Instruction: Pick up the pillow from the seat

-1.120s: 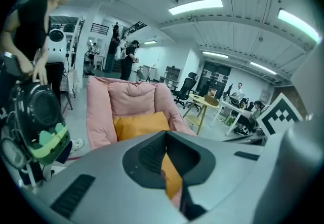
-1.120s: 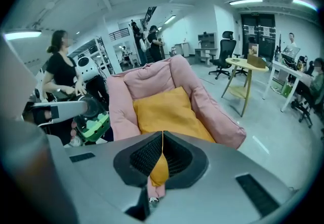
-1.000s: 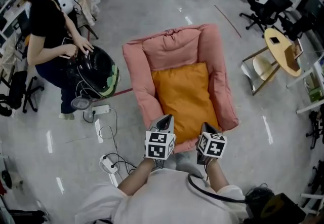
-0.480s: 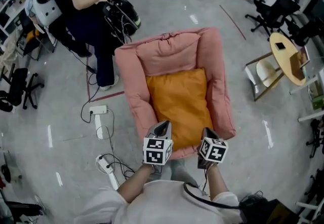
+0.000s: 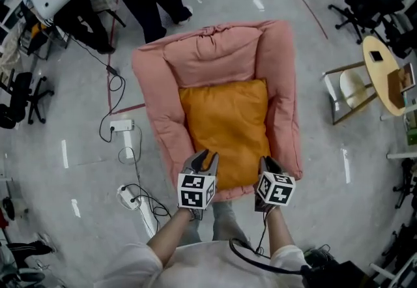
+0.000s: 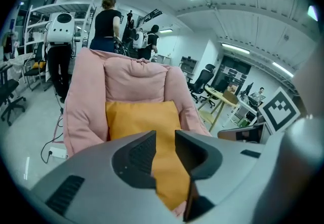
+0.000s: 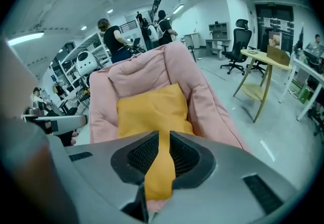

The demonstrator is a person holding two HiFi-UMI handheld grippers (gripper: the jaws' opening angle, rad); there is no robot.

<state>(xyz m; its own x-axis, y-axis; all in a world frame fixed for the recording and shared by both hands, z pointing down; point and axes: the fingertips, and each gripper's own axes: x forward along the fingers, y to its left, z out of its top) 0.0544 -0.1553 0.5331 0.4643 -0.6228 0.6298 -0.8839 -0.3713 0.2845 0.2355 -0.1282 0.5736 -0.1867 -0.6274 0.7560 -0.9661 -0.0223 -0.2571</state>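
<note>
Pillow (image 5: 225,133), one, orange, lies flat in the one pink seat (image 5: 156,111). Two claws hover by its 6 o'clock edge. The left claw (image 5: 202,158), at 7 o'clock, has just been opening: jaws partway apart, empty. The right claw (image 5: 268,164), at 5 o'clock, has just opened to a narrow slit, empty.

A mustard-orange rectangular fabric pillow (image 5: 225,130) lies flat in the hollow of a pink padded fabric seat (image 5: 215,52). The pillow is smooth, only faintly creased, and fills most of the sitting area. Its far edge touches the seat's plump back cushion, its long sides lie against the two raised, puffy side arms, and its near edge lies close to the seat's low front lip.
</note>
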